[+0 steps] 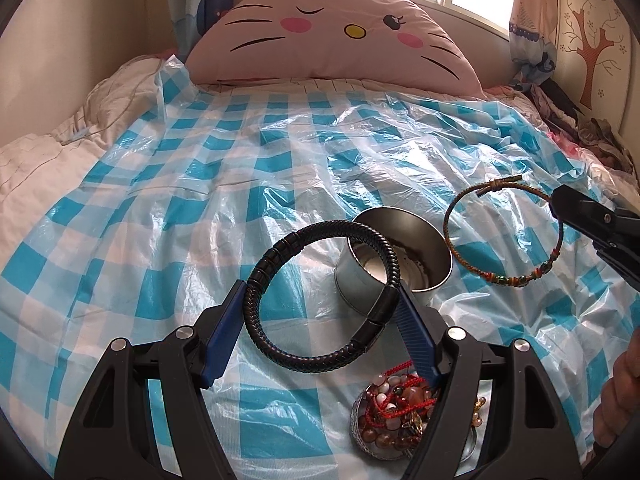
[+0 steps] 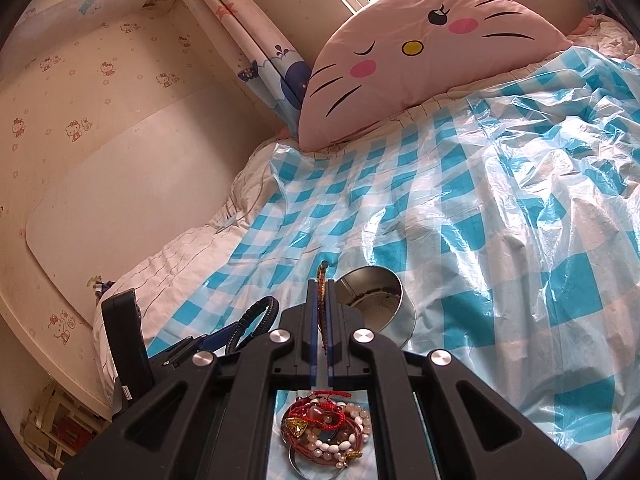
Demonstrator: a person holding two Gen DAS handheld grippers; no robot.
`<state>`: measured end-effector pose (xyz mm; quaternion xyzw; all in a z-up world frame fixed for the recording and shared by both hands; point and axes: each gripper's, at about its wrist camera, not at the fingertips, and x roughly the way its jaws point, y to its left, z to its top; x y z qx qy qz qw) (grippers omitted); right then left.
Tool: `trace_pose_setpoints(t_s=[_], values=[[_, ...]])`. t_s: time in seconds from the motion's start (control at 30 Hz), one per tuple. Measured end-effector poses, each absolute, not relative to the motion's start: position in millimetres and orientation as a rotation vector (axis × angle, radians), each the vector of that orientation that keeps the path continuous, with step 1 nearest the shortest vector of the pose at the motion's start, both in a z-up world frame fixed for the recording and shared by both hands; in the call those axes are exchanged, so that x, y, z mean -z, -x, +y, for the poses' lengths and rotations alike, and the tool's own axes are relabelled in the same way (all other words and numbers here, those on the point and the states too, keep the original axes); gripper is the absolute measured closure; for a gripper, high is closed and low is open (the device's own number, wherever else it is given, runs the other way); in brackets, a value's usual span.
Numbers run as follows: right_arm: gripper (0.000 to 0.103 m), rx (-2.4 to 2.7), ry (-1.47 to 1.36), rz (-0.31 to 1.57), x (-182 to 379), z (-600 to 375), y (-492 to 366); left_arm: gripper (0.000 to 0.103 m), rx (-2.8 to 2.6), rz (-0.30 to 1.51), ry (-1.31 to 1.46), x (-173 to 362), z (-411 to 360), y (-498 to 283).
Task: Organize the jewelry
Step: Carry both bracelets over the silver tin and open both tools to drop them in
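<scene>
**Bracelets held up over the bed**

Bracelets hang in both grippers. The left gripper (image 1: 320,316) has its jaws set wide, and the black braided bracelet (image 1: 324,292) sits across them. One blue pad touches its left side and the other pad touches the clasp on its right side, so the ring is held up off the bed. The right gripper (image 2: 320,312) has its jaws squeezed almost together on the thin colorful cord bracelet (image 1: 505,232). In the left view that ring hangs free from the black tip at the right, with its small beads at the bottom.

The open silver tin (image 1: 394,256) stands on the blue checked plastic sheet (image 1: 200,208), just behind the black bracelet and left of the cord one. Below both grippers lies the round lid (image 2: 298,465) piled with red strings and beads (image 2: 326,428). A pink cat pillow (image 1: 332,40) leans at the head of the bed. Part of a hand (image 1: 616,392) shows at the right edge.
</scene>
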<state>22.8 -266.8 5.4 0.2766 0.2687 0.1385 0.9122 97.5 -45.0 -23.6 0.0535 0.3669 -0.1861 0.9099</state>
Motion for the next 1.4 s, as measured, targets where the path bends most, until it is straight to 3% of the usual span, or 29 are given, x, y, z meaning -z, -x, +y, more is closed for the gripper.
trace_pose_setpoints(t_s=[0.5,0.7,0.8,1.23,1.27,1.33,1.4], values=[[0.099,-0.212,-0.603,0.518,-1,-290,-47,0.034,0.477,0.787,-0.169,34,-106,-135],[0.099,-0.193,-0.61,0.528,8,-296,-61,0.027,0.519,0.824,-0.192,45,-124,-148],[0.099,-0.189,-0.613,0.535,13,-297,-67,0.018,0.536,0.833,-0.175,48,-119,-149],[0.098,-0.286,-0.659,0.661,41,-263,-99,0.015,0.356,0.746,0.102,8,-29,-151],[0.096,-0.251,-0.606,0.698,44,-255,-103,0.015,0.339,0.743,0.105,7,-25,-150],[0.051,-0.192,-0.53,0.734,51,-246,-107,0.014,0.313,0.743,0.097,8,-21,-146],[0.046,-0.163,-0.507,0.709,50,-246,-100,0.014,0.292,0.752,0.078,11,-18,-141]])
